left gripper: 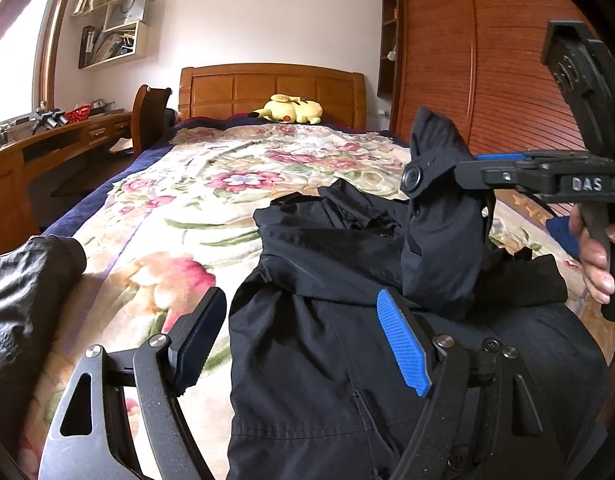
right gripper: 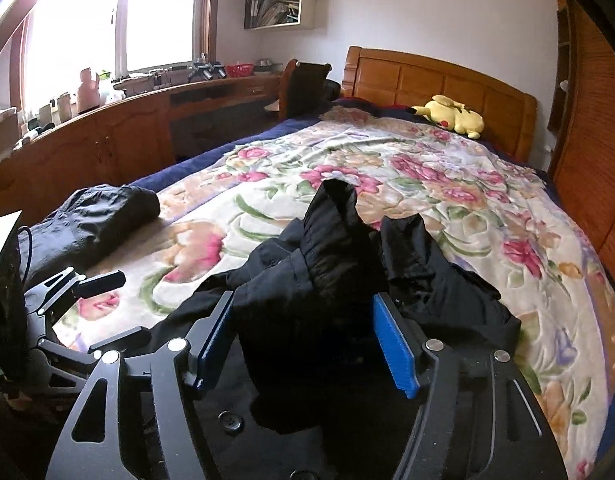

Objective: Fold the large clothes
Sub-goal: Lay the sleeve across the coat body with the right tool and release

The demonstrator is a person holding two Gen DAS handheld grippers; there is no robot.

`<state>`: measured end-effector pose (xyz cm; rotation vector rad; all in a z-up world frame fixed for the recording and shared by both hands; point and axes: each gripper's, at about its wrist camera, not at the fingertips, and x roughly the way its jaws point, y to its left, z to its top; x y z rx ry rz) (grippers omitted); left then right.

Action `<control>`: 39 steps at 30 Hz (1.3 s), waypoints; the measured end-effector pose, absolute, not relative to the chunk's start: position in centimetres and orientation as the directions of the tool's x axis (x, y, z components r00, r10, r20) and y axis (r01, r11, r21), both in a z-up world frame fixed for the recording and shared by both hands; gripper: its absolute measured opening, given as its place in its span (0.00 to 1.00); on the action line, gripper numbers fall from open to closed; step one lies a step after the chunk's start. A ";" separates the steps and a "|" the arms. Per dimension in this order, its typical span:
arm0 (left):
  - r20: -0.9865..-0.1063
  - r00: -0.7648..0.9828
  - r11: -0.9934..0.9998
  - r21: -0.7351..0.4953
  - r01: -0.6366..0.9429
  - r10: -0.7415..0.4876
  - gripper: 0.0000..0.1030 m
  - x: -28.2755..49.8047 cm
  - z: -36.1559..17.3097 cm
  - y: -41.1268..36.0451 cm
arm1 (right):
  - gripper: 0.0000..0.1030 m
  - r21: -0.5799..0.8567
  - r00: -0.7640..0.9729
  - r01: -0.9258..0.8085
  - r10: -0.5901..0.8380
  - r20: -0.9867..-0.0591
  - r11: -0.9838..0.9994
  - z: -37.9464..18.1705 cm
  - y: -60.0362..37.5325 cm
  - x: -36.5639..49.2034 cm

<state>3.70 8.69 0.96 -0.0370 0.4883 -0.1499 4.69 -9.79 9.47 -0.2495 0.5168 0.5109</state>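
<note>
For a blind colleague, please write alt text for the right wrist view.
A black jacket lies crumpled on a floral bedspread, one bunched part standing between the open fingers of the right tool. A yellow plush toy rests by the wooden headboard.

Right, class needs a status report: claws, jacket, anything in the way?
Left claw open over jacket. Right claw open, sleeve between its fingers. Another dark garment lies apart, on the left.

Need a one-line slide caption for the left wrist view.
Open left gripper above a black jacket on a floral bedspread, right gripper at a raised sleeve.
</note>
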 end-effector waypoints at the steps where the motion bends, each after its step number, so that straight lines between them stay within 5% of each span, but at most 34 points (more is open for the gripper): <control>1: -0.462 0.874 0.988 -0.073 0.133 -0.152 0.76 3.7 1.0 8.8 | 0.69 -0.100 0.746 -0.531 0.408 -0.526 0.841 9.4 -9.7 4.5; 14: -0.437 0.887 0.988 -0.084 0.129 -0.153 0.76 2.8 1.4 9.7 | 0.76 -0.083 0.776 -0.477 0.375 -0.507 0.875 9.3 -10.0 3.2; 24: -0.459 0.878 0.991 -0.082 0.110 -0.136 0.76 3.4 0.8 10.5 | 0.76 -0.092 0.767 -0.357 0.236 -0.597 0.929 3.6 -13.4 3.5; 39: -0.585 0.800 0.989 -0.134 0.065 -0.132 0.76 7.6 -1.9 13.6 | 0.76 -0.075 0.723 -0.219 0.110 -0.682 0.973 -3.2 -19.1 4.6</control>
